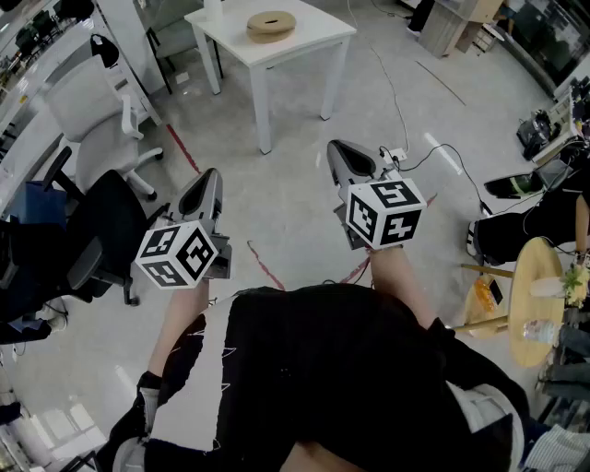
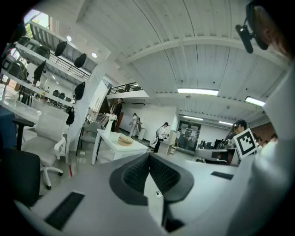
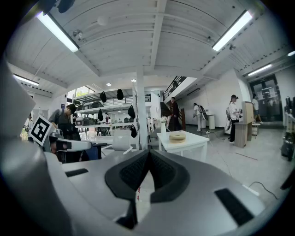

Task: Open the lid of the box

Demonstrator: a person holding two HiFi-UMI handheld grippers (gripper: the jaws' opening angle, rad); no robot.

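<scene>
Distance is setting the terms for now: the round wooden box is sitting, apparently still closed, on the white desk well ahead of the person, who is standing on the open floor with both tools aimed roughly level toward it. The left gripper and the right gripper are each keeping their jaws pressed together on nothing. A good approach is probably walking up close first, then spreading one pair of jaws to steady the box's base while the other is taking the lid by its rim and lifting it straight up.
</scene>
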